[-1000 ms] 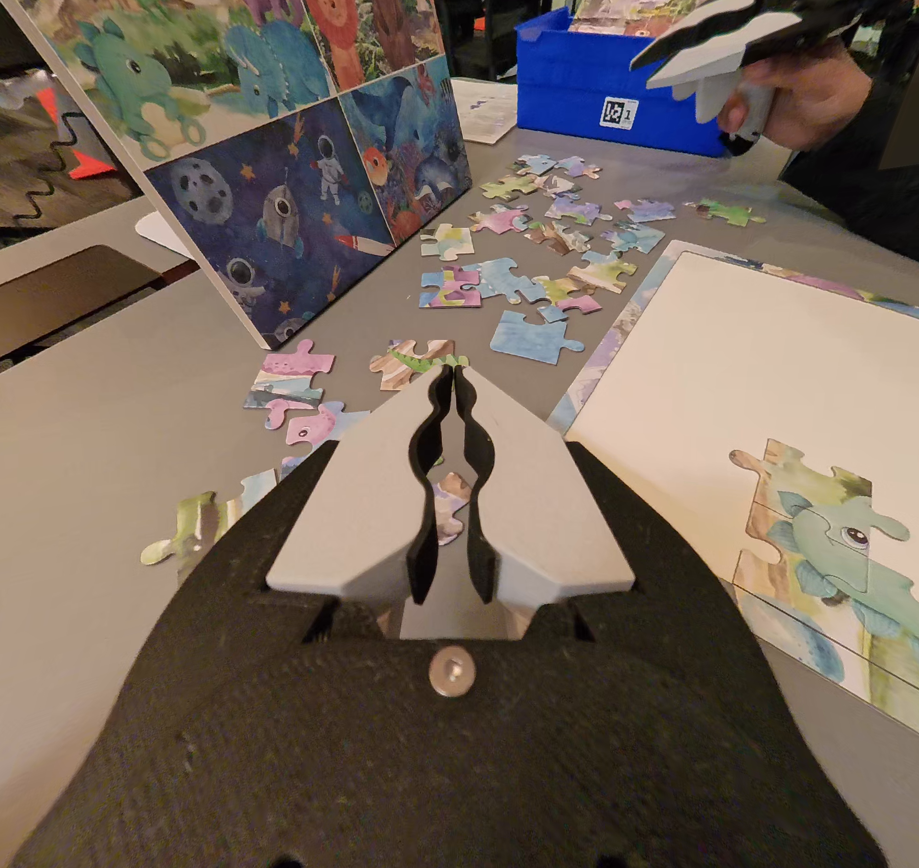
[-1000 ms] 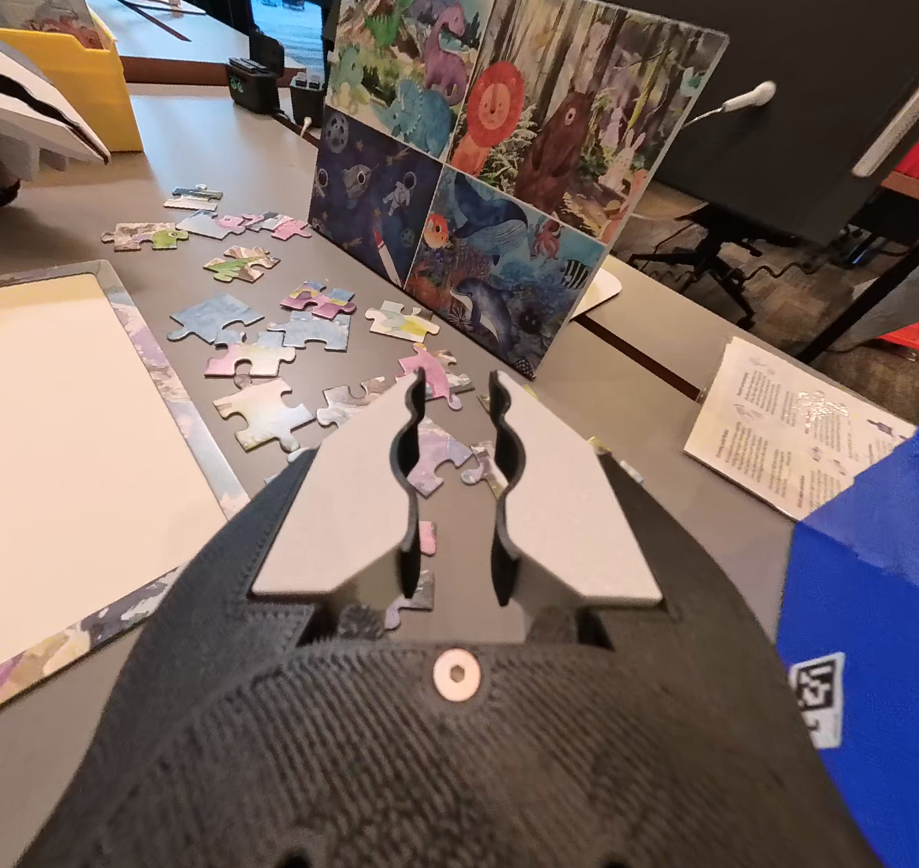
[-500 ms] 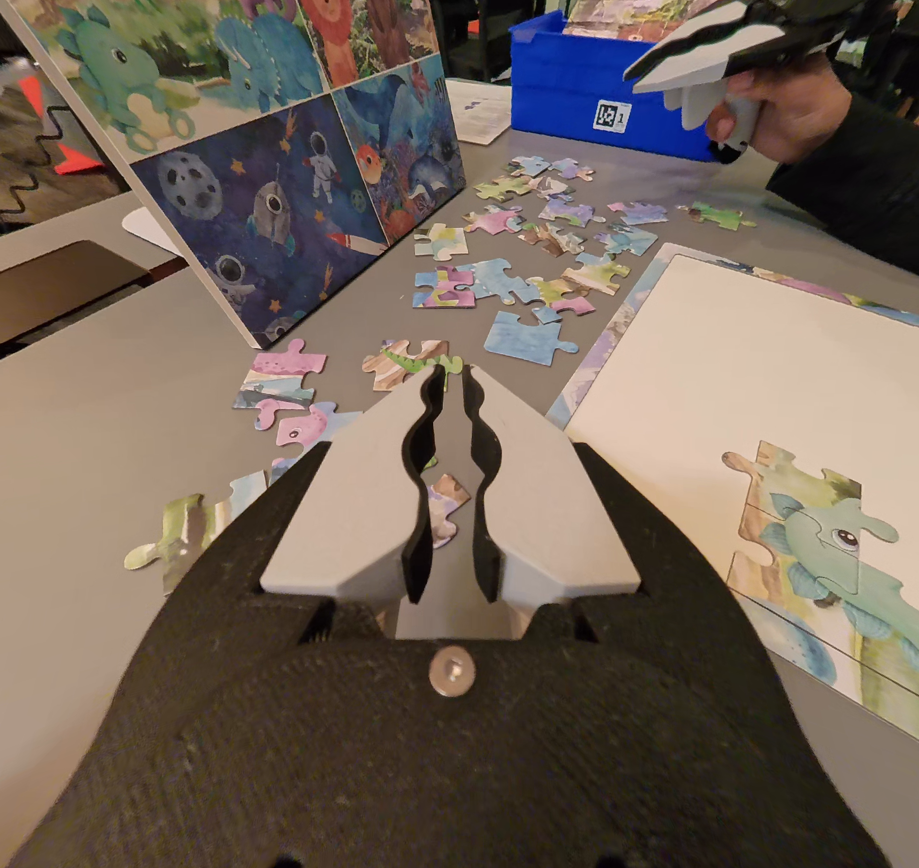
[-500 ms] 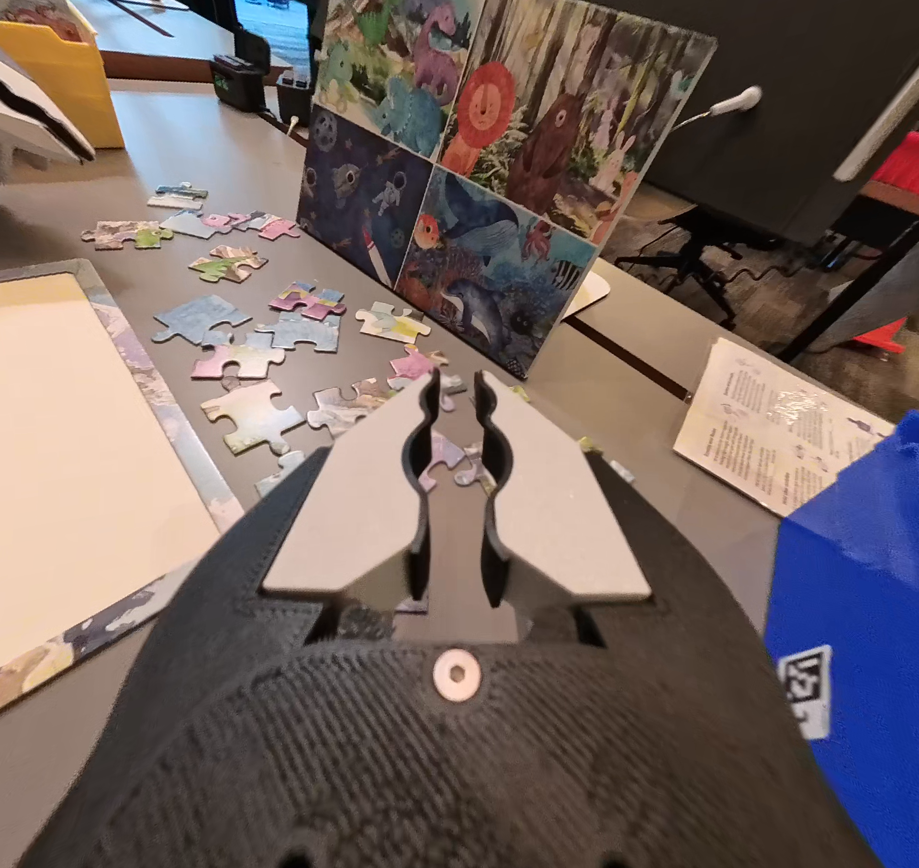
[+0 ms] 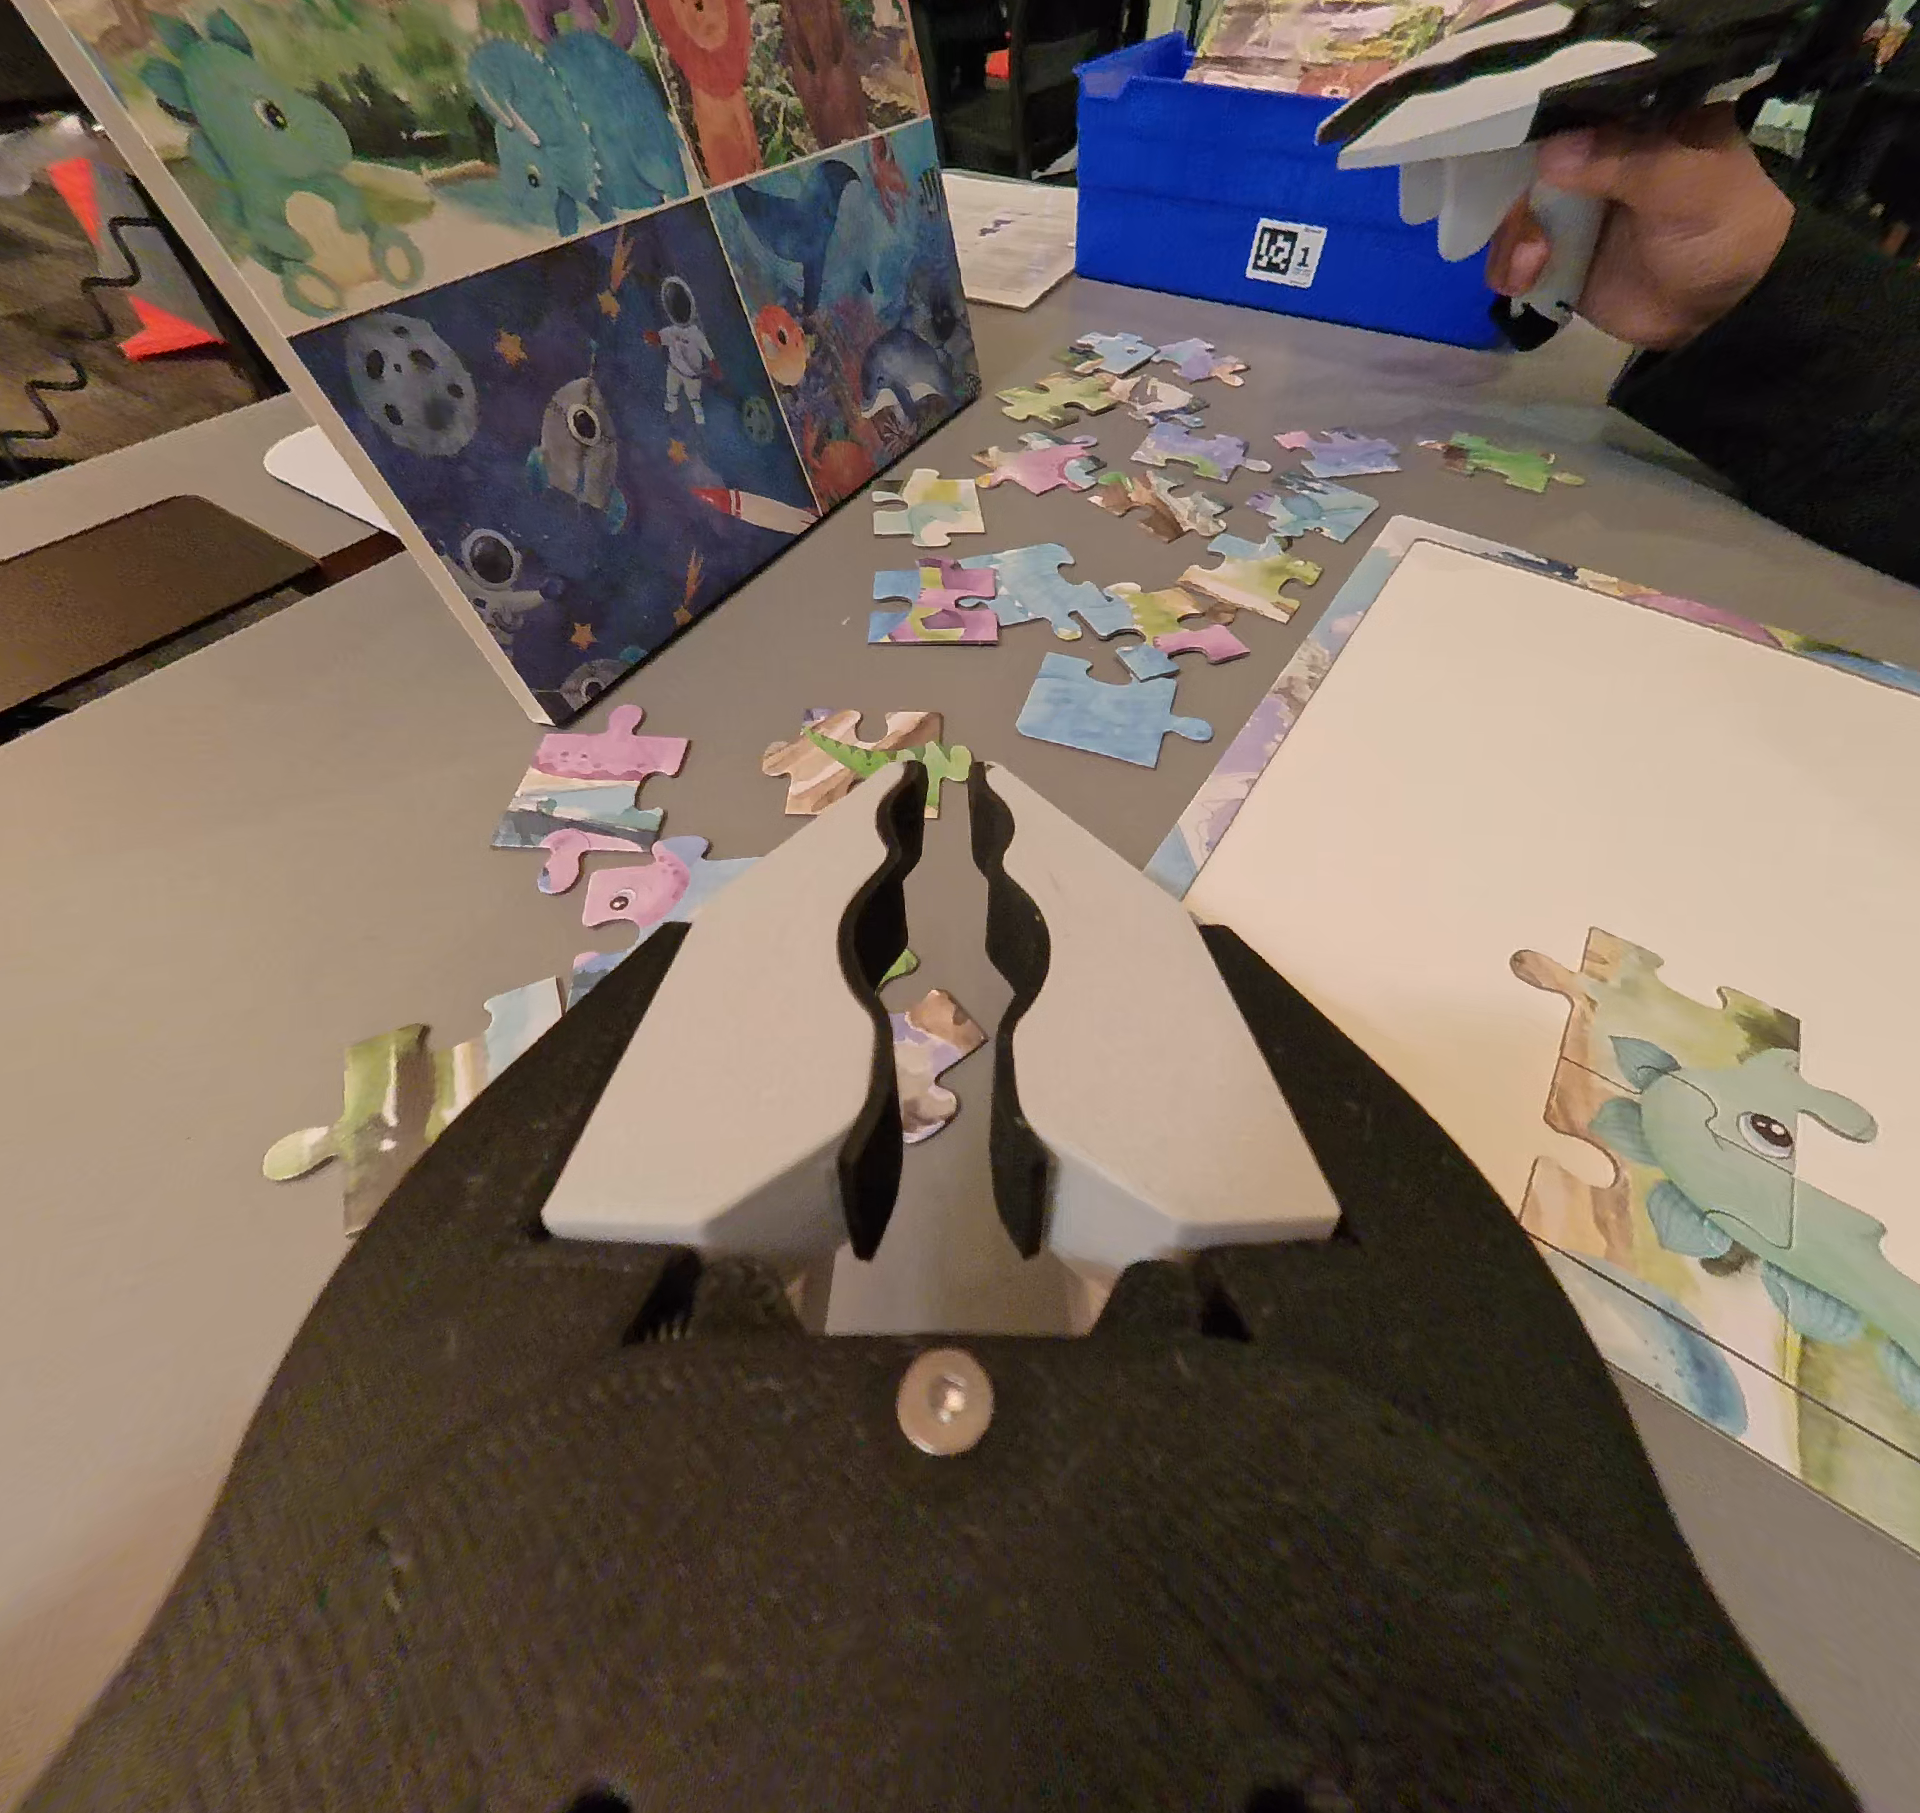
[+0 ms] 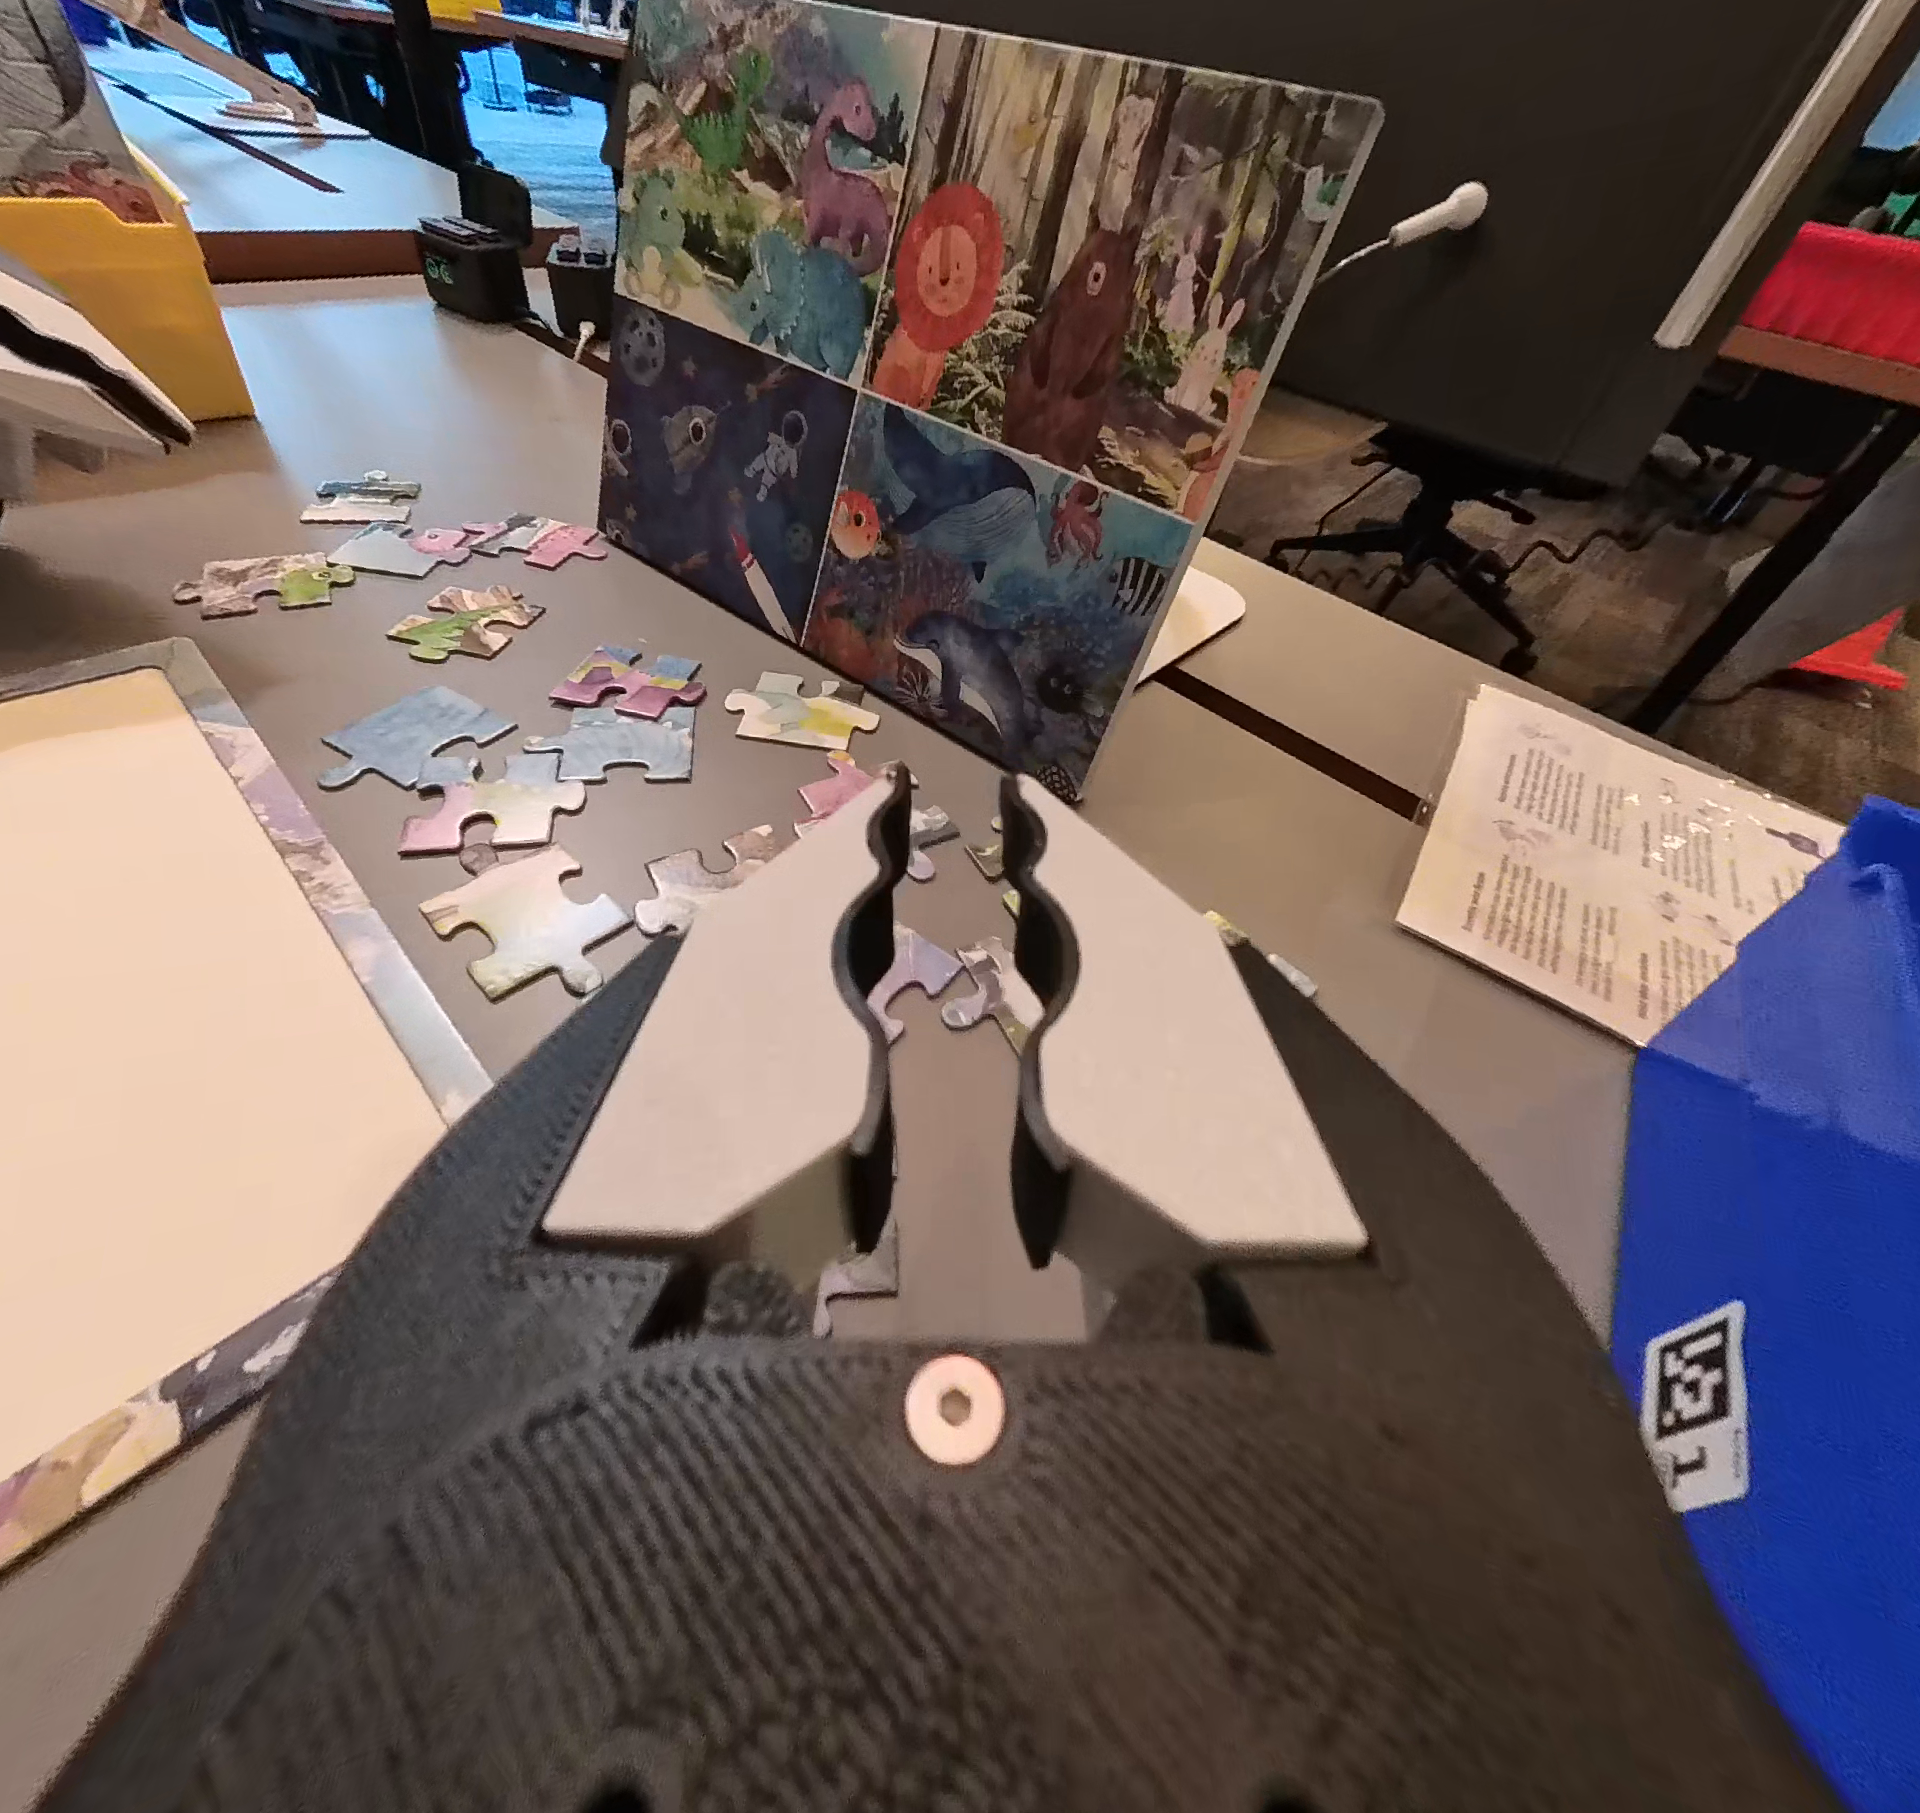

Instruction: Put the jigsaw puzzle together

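Parting slightly since a second ago, your empty left gripper (image 5: 940, 776) and right gripper (image 6: 954, 787) now hover over loose pieces (image 5: 1112, 705) on the tabletop (image 5: 239, 828), ready to pick.

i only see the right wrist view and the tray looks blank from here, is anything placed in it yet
Observer: Yes. The left wrist view shows a few joined pieces forming a teal dinosaur, lying in the puzzle tray.
Operator: is the left gripper carrying anything
Observer: No. The left gripper is slightly open and empty, above loose pieces.
Operator: whats inside the blue bin beside me
Observer: The blue bin holds illustrated boards.
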